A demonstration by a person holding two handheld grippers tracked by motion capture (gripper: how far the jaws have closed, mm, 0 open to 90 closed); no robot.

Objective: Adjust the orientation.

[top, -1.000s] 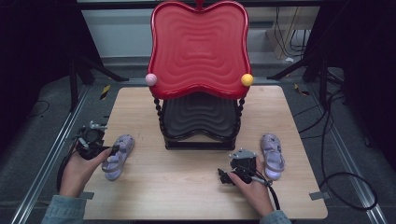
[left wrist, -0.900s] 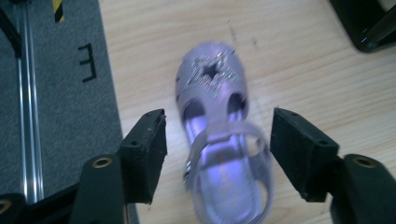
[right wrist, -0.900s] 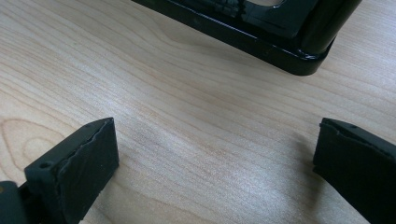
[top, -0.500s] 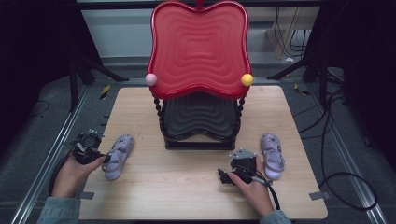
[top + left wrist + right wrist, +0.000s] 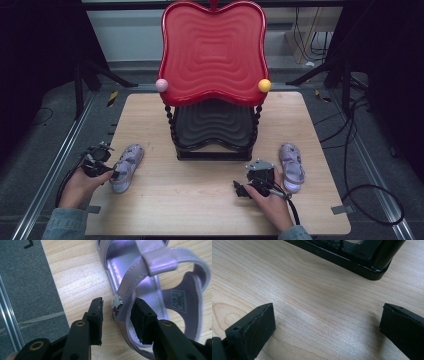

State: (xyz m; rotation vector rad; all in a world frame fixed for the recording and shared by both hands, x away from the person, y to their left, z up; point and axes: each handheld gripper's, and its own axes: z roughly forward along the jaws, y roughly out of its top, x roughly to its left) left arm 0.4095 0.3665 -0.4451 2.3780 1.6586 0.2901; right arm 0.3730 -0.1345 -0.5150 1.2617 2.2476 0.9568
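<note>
Lilac sandal (image 5: 140,277) lies on the desk (image 5: 200,200) left of the red-topped stand (image 5: 212,55); the left gripper (image 5: 117,315) has just been closing, its jaws straddling the sandal's side strap with a gap left; the right gripper (image 5: 327,327) rests agape near the stand's base.

Light wooden table (image 5: 210,200), pale grain, rectangular, on dark floor (image 5: 45,135). At table's middle toward far edge: black-based stand (image 5: 215,150) with 2 wavy tiers, red upper tray (image 5: 212,50), dark lower one. 2 lilac sandals flat on top: left sandal (image 5: 127,161) near left edge, right sandal (image 5: 291,160) just right of stand's base. Grey tape tabs at near corners.
</note>
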